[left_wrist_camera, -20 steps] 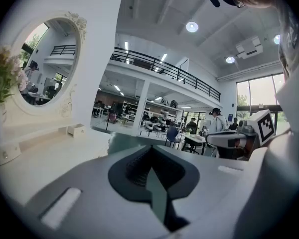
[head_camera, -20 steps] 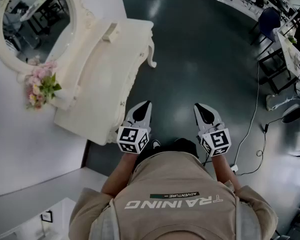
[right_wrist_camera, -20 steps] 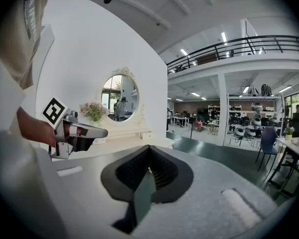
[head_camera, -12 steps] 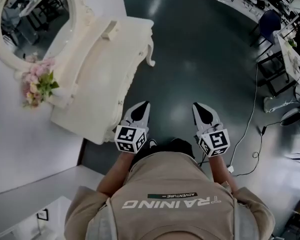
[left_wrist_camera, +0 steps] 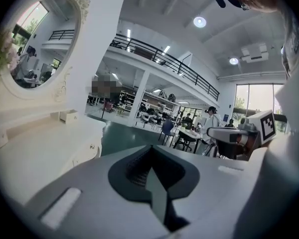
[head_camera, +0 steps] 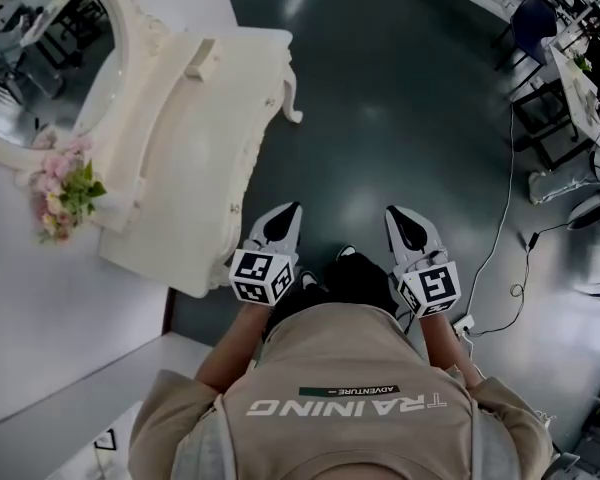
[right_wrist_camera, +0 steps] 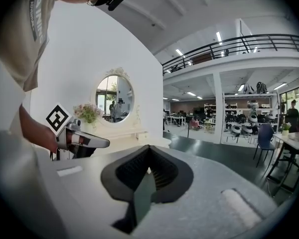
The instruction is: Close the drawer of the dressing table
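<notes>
We held the left gripper and right gripper over the floor, both with jaws pressed together and empty. The dressing table stood at our left, untouched. Its knobbed drawer front looked rigid and would likely slide under a flat push.

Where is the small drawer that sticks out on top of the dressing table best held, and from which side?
Its front panel, approached from the dressing table's front, the floor side: the small drawer juts out from the mirror side toward it. A handle is too small to tell.
</notes>
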`<state>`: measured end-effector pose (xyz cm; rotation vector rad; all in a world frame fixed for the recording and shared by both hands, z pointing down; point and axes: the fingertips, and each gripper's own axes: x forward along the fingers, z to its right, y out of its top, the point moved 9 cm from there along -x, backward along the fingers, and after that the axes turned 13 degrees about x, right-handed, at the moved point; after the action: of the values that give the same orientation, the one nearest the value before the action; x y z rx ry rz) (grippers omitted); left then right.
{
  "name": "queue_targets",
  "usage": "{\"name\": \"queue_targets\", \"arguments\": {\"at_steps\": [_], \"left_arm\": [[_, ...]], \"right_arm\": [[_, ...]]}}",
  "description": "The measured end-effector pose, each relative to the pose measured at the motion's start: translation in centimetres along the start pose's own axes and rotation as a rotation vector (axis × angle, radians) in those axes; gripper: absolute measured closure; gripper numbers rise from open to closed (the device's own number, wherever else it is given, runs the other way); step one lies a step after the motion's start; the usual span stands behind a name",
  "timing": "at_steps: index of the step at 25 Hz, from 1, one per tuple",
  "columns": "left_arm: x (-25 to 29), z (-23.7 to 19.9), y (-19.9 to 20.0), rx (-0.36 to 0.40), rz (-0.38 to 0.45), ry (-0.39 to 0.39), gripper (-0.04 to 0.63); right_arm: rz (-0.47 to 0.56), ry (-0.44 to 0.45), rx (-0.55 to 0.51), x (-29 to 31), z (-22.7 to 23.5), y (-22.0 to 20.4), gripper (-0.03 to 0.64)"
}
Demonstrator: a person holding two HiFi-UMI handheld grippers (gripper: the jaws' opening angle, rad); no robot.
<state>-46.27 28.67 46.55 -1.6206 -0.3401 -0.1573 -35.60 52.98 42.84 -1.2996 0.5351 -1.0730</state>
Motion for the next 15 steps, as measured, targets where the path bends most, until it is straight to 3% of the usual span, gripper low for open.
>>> {"name": "queue_targets", "arguments": {"at_steps": [4, 8, 15], "left_arm": [[2.6, -0.6, 0.5, -0.008, -0.017, -0.027, 0.578], [5.7, -2.7, 1.4, 0.008, -0.058, -0.001, 0.578], [13.0, -5.6, 6.4, 0.089, -0.066, 0.010, 0.578]], "right_arm": [[-0.033, -0.019, 0.039, 1.4, 2.2, -0.7, 0.615], [-0.036, 0.011, 0.072, 5.1, 4.6, -0.9, 0.615], [0.053, 0.082, 0.094, 13.3, 11.1, 2.2, 0.615]]}}
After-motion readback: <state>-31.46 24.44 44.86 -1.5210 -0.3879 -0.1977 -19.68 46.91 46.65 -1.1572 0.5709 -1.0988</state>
